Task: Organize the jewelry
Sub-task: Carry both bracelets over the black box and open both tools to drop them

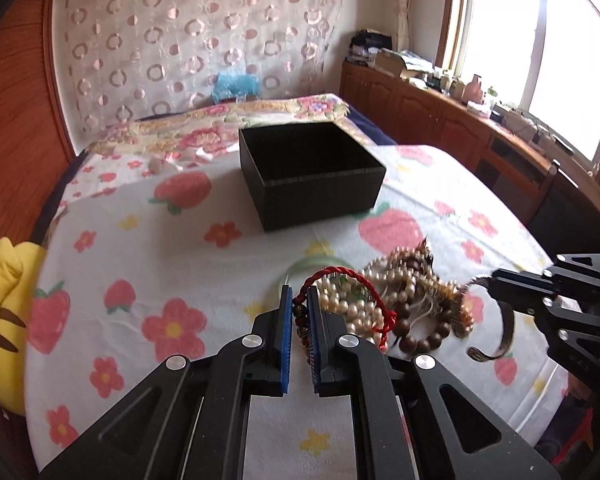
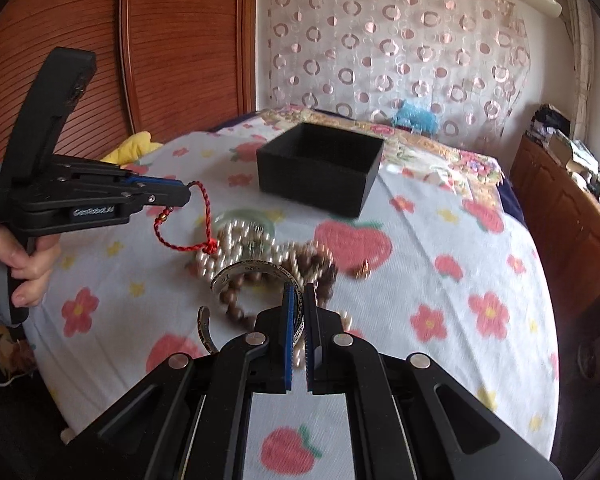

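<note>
Two bracelets are held clear of the jewelry pile on the strawberry-print bedspread (image 1: 148, 264).

On the left, a red braided cord bracelet (image 1: 342, 276) with a few dark beads is pinched between the nearly closed blue pads of the left gripper (image 1: 299, 300), its loop hanging just above the heap. Near the middle of the bed, a tangled pile of cream pearl strands and brown wooden beads (image 1: 396, 304) is seen, with an open black square box (image 1: 312, 172) set well behind it toward the far edge. On the right, an engraved silver cuff bangle (image 2: 236, 274) is clamped narrowly by the right gripper (image 2: 299, 308) over the pile.
</note>
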A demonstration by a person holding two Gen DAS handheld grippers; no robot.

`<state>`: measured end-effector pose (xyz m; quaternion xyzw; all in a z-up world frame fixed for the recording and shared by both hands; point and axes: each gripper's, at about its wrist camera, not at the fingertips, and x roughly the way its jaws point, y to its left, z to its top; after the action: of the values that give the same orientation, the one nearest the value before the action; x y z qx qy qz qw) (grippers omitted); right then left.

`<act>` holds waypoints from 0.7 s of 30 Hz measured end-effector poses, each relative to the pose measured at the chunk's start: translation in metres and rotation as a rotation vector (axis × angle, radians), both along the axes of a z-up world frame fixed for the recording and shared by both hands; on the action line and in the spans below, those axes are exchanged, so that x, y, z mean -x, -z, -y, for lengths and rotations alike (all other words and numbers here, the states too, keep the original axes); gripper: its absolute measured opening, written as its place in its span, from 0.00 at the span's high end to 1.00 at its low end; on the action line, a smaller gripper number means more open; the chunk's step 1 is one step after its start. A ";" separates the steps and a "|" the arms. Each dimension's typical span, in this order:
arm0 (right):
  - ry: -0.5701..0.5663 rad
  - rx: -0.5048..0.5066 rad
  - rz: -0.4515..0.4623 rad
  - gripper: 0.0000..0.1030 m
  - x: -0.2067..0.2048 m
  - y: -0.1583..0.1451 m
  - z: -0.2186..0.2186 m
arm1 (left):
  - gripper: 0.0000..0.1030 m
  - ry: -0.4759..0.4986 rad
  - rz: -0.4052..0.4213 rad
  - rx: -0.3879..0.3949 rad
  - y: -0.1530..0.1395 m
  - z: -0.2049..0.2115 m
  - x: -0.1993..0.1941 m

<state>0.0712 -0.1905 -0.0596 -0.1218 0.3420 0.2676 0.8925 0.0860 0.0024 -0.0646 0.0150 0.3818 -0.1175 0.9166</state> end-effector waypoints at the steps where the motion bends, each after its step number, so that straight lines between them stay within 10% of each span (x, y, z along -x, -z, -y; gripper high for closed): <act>1: -0.001 0.004 0.006 0.95 -0.003 -0.001 -0.001 | 0.94 0.001 0.008 0.001 -0.003 -0.001 -0.001; 21: 0.012 0.014 0.090 0.95 -0.161 -0.029 -0.037 | 0.94 -0.047 0.087 0.026 -0.038 -0.025 -0.078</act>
<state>0.2320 -0.1540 -0.0310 -0.1377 0.3043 0.2540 0.9077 0.1636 0.0277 -0.0268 -0.0007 0.3404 -0.1003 0.9349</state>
